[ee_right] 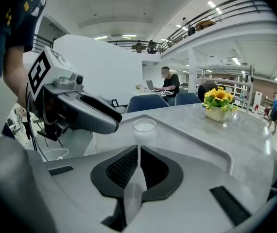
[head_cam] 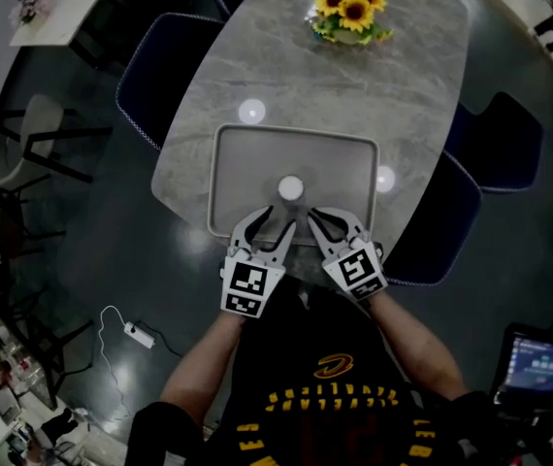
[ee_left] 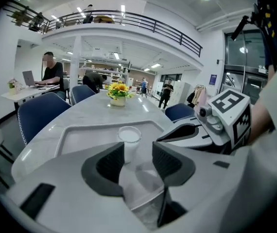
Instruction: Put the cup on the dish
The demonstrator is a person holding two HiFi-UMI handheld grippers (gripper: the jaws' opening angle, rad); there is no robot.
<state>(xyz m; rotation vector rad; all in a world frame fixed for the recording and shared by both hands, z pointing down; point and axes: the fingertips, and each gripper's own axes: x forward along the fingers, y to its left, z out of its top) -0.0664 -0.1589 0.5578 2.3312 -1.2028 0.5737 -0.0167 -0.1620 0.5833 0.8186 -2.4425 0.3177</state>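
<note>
The cup (head_cam: 290,188) is standing on the dish (head_cam: 247,178) at frame centre, so the task is looking done. Just below it, the left tongs (head_cam: 272,223) are hanging spread and the right tongs (head_cam: 327,219) are pressed together, both empty.

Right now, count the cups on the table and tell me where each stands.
1. The white cup stands upright on the grey tray, toward its near edge. No other shows on the table.

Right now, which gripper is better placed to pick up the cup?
Left. The left gripper has its jaws apart with the cup straight ahead of the gap; the right gripper has its jaws together.
</note>
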